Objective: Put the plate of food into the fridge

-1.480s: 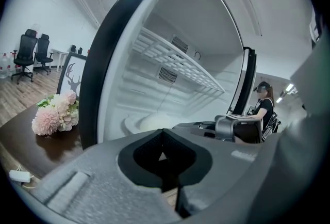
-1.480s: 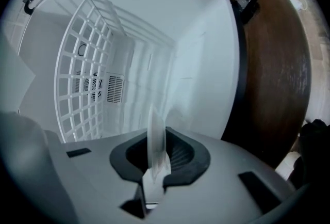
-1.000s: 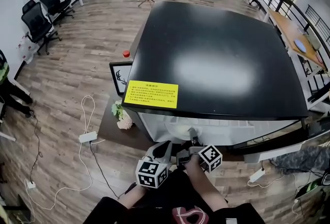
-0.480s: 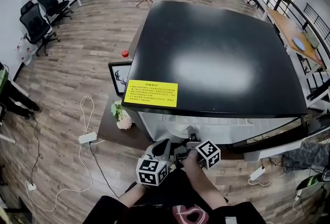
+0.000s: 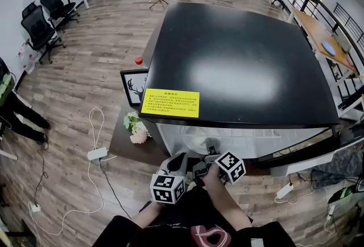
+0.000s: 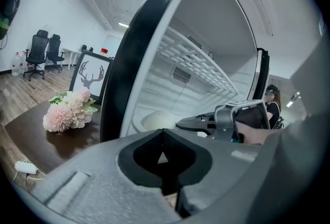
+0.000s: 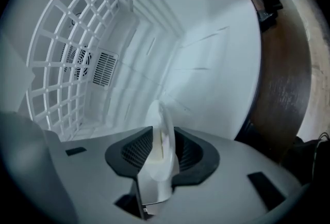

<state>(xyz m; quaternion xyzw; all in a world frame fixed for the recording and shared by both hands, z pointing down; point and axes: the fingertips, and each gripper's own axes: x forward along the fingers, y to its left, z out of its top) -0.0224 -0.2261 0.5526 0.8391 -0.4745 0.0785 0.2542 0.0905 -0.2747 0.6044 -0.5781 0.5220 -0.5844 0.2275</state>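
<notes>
Right hand-held gripper [image 7: 164, 152], jaws just opening, half-hides plate [image 7: 159, 117].

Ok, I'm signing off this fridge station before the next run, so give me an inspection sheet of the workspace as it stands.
Surface: fridge open, white interior, wire shelf inside.
Job's things: white plate inside fridge; food not visible.
Clutter: pink flowers and framed deer picture on low table beside fridge.
Grippers: right gripper jaws have just been opening, plate rim between them; left gripper shut, empty.
Cables: white power strip and cords on floor.
Surroundings: wood flooring, office chairs, desks.
</notes>
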